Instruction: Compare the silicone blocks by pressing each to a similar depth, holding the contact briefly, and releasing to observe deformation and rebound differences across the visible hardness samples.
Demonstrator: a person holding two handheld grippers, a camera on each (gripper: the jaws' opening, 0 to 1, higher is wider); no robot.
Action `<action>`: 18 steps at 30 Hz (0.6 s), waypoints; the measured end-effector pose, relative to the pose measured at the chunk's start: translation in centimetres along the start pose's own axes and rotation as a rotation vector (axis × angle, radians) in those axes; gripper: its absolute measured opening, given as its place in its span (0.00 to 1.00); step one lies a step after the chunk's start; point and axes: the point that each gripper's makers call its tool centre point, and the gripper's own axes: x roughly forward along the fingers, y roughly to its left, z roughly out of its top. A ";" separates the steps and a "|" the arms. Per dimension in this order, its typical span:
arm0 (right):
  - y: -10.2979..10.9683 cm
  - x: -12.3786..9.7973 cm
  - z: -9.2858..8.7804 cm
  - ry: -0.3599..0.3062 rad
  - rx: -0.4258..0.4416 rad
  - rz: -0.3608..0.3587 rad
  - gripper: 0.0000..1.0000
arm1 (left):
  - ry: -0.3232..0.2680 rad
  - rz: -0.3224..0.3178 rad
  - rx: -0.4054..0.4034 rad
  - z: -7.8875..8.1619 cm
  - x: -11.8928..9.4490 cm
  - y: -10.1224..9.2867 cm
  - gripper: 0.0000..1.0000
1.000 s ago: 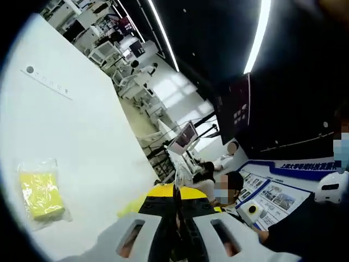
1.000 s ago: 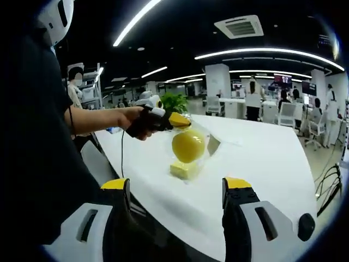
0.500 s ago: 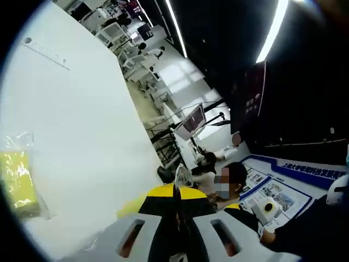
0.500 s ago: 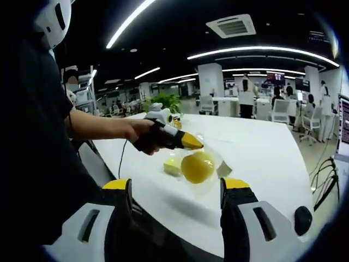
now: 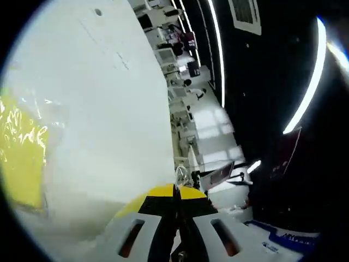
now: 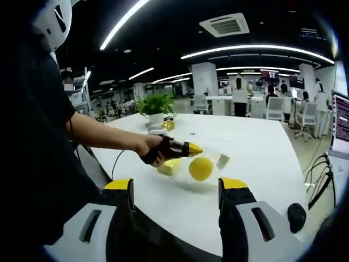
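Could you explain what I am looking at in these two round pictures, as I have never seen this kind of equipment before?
No robot is involved: a person holds a hand-held gripper in each hand, and a fisheye camera rides on each one, looking forward along its two jaws.

In the right gripper view, the right hand-held gripper rises from the bottom with its yellow-tipped jaws wide apart and nothing between them. Beyond it lies a white table. The person's hand holds the left hand-held gripper out over it, just above a yellow ball-shaped sample in a clear plastic bag. A yellow block lies beside it.

In the left gripper view, which is strongly tilted, the left gripper's jaws are closed together, seemingly pinching a bit of the clear bag. A bagged yellow piece lies on the table.
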 end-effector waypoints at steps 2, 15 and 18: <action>0.0 0.2 -0.2 0.005 0.004 0.003 0.57 | -0.002 0.007 0.010 0.5 -0.2 0.6 0.00; 0.8 1.9 0.0 0.009 -0.017 0.026 0.56 | 0.086 0.197 0.446 2.2 0.5 4.8 0.00; 1.1 2.0 0.0 0.002 -0.010 0.035 0.56 | 0.101 0.177 0.450 1.9 0.8 4.5 0.00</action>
